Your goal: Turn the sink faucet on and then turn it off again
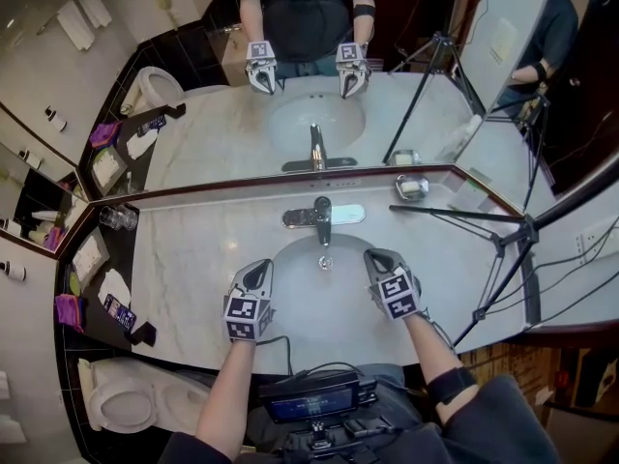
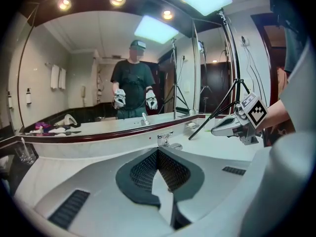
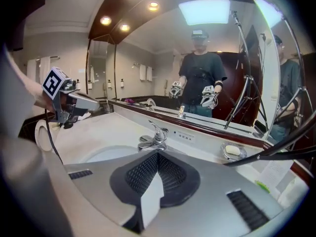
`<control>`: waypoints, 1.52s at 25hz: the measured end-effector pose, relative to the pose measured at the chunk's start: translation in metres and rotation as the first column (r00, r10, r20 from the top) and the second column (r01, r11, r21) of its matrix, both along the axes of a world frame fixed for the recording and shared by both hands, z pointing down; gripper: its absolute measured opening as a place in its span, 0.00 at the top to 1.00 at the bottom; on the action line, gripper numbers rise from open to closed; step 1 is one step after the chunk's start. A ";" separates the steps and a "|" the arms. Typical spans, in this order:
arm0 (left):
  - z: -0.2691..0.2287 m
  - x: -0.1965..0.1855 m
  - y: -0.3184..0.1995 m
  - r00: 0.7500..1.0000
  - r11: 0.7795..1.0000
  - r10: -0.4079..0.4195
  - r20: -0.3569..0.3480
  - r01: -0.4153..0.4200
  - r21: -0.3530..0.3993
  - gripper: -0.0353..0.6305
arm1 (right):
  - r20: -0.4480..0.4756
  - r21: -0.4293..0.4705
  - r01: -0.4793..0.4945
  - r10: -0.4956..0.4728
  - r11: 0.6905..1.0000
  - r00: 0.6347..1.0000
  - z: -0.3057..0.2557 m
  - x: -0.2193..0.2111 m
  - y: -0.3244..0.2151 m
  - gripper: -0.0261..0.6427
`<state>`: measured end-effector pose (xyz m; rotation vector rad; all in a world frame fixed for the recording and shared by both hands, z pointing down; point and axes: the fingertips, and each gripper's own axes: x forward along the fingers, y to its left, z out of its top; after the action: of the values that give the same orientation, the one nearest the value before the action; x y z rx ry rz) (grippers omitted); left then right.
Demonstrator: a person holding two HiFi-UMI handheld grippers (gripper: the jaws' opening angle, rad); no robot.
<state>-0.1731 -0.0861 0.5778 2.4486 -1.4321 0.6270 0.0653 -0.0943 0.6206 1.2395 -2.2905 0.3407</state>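
Note:
A chrome single-lever faucet (image 1: pixel 321 218) stands at the back of a white oval sink (image 1: pixel 308 280) set in a marble counter (image 1: pixel 184 259). No water shows running from it. My left gripper (image 1: pixel 260 269) hovers over the sink's left rim, shut and empty. Over the right rim my right gripper (image 1: pixel 376 257) is held the same way, shut with nothing in it. Both stop short of the faucet. The left gripper view shows its closed jaws (image 2: pixel 158 152) with the faucet (image 2: pixel 164 139) just beyond. In the right gripper view the shut jaws (image 3: pixel 158 155) point at the faucet (image 3: pixel 155 138).
A wall mirror (image 1: pixel 290 75) runs behind the counter. A soap dish (image 1: pixel 412 188) sits at the back right. A black tripod (image 1: pixel 503 249) leans over the counter's right end. Glasses (image 1: pixel 118 218) and toiletries stand on the dark left shelf, and a toilet (image 1: pixel 121 399) is at the lower left.

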 end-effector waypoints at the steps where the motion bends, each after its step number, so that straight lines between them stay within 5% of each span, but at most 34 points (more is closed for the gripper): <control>1: 0.000 0.001 0.000 1.000 1.000 0.000 -0.004 0.000 -0.001 0.94 | -0.025 0.014 0.020 -0.019 1.000 1.000 0.001 -0.003 -0.001 0.93; 15: 0.002 -0.001 -0.009 1.000 1.000 -0.019 -0.006 0.019 -0.010 0.94 | -0.282 0.132 0.256 -0.212 0.957 0.936 0.011 -0.037 -0.065 0.80; 18: 0.006 -0.002 -0.010 1.000 1.000 -0.021 -0.002 0.021 -0.017 0.94 | -0.359 0.138 0.336 -0.269 0.932 0.894 0.019 -0.047 -0.079 0.71; 23: 0.011 -0.002 -0.011 1.000 0.999 -0.022 0.003 0.022 -0.026 0.94 | -0.480 0.141 0.458 -0.344 0.878 0.807 0.028 -0.068 -0.103 0.71; 38: 0.022 -0.010 -0.012 0.999 0.998 -0.045 0.018 0.046 -0.049 0.94 | -0.648 0.093 0.656 -0.455 0.749 0.611 0.056 -0.109 -0.138 0.66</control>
<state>-0.1831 -0.0985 0.5995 2.3710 -1.4568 0.6670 -0.0440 -0.2327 0.6763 0.5381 -2.0508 -0.6123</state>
